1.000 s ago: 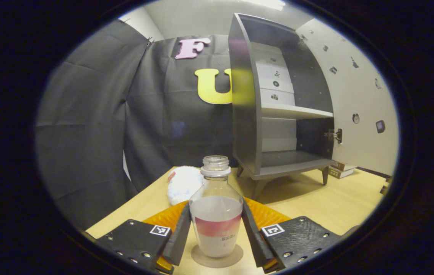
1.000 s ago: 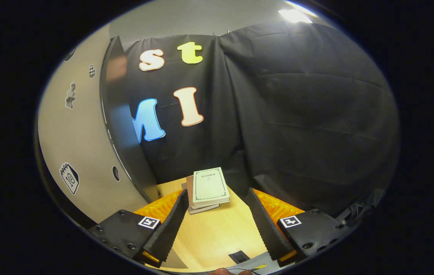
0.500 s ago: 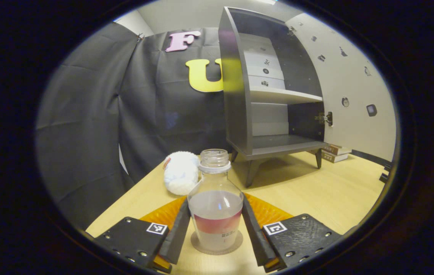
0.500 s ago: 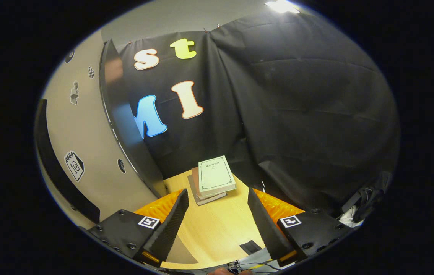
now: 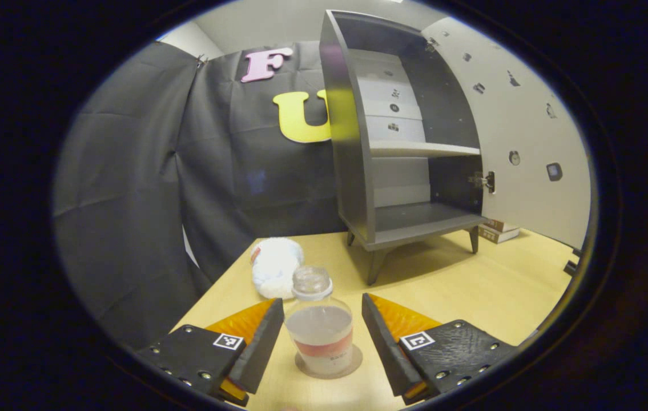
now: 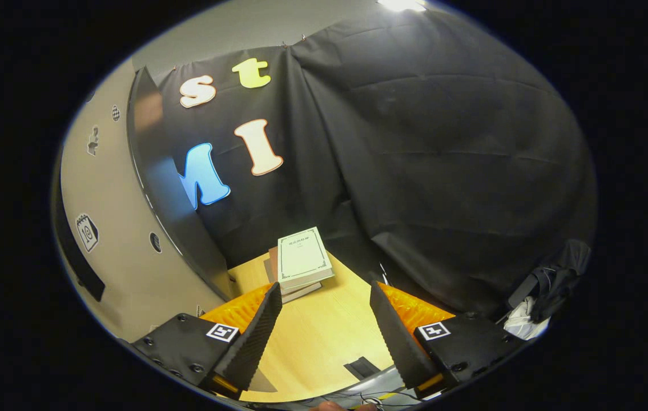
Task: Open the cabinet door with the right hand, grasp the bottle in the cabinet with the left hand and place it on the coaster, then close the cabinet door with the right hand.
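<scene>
Looking down my left gripper (image 5: 322, 331), I see its fingers spread apart with the bottle (image 5: 319, 334) standing free between them, gaps on both sides, so it grips nothing. The bottle sits upright on the coaster (image 5: 352, 361), cap off, liquid about halfway up. Placement looks done to me.

Risk one: as I pull the left gripper away, either finger could clip the bottle's shoulder. No cap, so a tip means a spill on the table (image 5: 472, 285). A straight retreat toward 6 o'clock, no sideways drift, should avoid it.

Just past the bottle at 11 o'clock lies a white fluffy ball (image 5: 276, 267), near but apart; a nudged bottle could roll into it.

Farther out at 1 o'clock the cabinet (image 5: 403, 142) stands empty, its door (image 5: 523, 131) swung wide to 2 o'clock.

My right gripper (image 6: 324, 337) is also spread open, empty. In the right gripper view the door (image 6: 112, 228) is close at 9 o'clock, and a stack of books (image 6: 301, 262) lies ahead at 12 o'clock.

Risk two: closing the door. Push too hard and the cabinet on its thin legs could slide or rock. Also the fingers may slip off the smooth panel.
</scene>
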